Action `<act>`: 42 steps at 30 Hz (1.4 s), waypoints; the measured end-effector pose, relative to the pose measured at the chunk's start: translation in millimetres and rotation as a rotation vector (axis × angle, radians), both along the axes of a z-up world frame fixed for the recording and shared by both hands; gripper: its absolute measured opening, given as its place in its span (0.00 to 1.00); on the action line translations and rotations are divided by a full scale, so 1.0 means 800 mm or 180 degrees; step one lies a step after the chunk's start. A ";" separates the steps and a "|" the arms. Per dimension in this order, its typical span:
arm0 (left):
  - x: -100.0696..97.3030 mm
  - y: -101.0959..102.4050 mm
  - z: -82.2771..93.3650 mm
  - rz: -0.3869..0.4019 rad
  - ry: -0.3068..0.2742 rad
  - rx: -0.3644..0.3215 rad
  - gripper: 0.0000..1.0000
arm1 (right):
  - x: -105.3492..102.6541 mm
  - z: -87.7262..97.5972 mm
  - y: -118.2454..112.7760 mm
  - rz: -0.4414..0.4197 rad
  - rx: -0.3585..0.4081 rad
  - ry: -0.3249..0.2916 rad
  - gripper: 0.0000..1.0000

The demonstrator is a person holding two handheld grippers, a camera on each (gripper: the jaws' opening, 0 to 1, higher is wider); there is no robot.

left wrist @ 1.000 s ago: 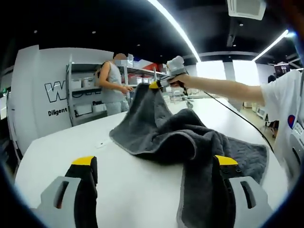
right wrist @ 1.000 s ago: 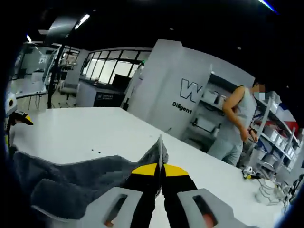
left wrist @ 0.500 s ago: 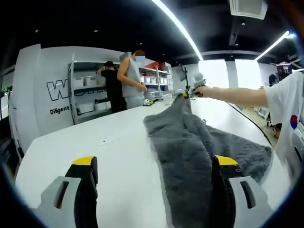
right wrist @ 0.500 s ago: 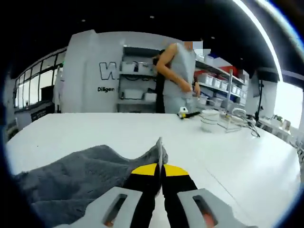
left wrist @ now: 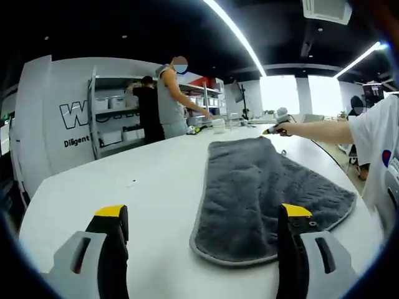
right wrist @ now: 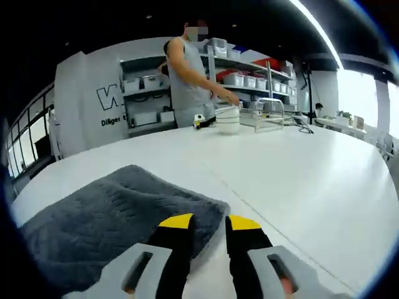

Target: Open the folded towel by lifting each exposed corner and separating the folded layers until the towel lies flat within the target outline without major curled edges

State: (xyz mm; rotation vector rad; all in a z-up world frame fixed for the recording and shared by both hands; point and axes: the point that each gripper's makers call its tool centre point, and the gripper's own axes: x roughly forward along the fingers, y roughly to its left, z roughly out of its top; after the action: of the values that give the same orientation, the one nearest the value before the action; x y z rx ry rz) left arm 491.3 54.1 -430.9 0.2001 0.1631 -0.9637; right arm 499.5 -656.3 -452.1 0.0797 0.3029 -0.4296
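Towel (left wrist: 268, 190) lies limp and soft on the worktop (left wrist: 137, 199); pinch its corners. Both claws, left claw (left wrist: 202, 240) and right claw (right wrist: 202, 223), gape empty.

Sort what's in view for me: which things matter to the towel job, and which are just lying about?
Job:
- grey towel, spread on the white table
- left tongs, open
- right tongs, open at the towel's corner

Lying about:
- white bowl
- wire rack
- shelving with bins

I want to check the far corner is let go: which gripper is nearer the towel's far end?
Right. The right gripper sits at the far corner of the towel, jaws parted. The left gripper is at the near end, jaws wide, one overlapping the towel's edge.
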 end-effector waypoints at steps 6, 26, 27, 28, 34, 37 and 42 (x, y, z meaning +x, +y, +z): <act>-0.004 -0.002 -0.004 -0.0021 0.0015 0.0043 0.97 | -0.024 0.046 0.012 0.0397 -0.0289 -0.0304 0.55; -0.044 -0.041 -0.027 -0.0461 0.0122 0.0158 0.96 | -0.206 0.058 0.216 0.1555 -0.0458 -0.0095 0.99; -0.048 -0.043 -0.029 -0.0461 0.0135 0.0162 0.96 | -0.212 0.057 0.225 0.1588 -0.0426 -0.0157 0.99; -0.053 -0.046 -0.031 -0.0455 0.0164 0.0167 0.95 | -0.215 0.058 0.234 0.1635 -0.0352 -0.0269 0.99; -0.089 -0.054 -0.039 -0.0273 0.0182 0.0412 0.93 | -0.238 0.043 0.277 0.1844 -0.0353 -0.0324 0.99; -0.113 -0.066 -0.035 -0.0137 0.0180 0.0383 0.92 | -0.241 0.057 0.292 0.1910 -0.0385 -0.0529 0.99; -0.145 -0.099 -0.031 -0.0001 0.0436 -0.0007 0.93 | -0.248 0.077 0.300 0.1951 -0.0455 -0.0696 0.99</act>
State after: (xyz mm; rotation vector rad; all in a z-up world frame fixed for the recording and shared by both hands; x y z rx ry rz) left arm 375.4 -25.1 -456.1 0.1320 0.2876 -0.9780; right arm 301.3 -416.2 -390.5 -0.1056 0.0698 0.1669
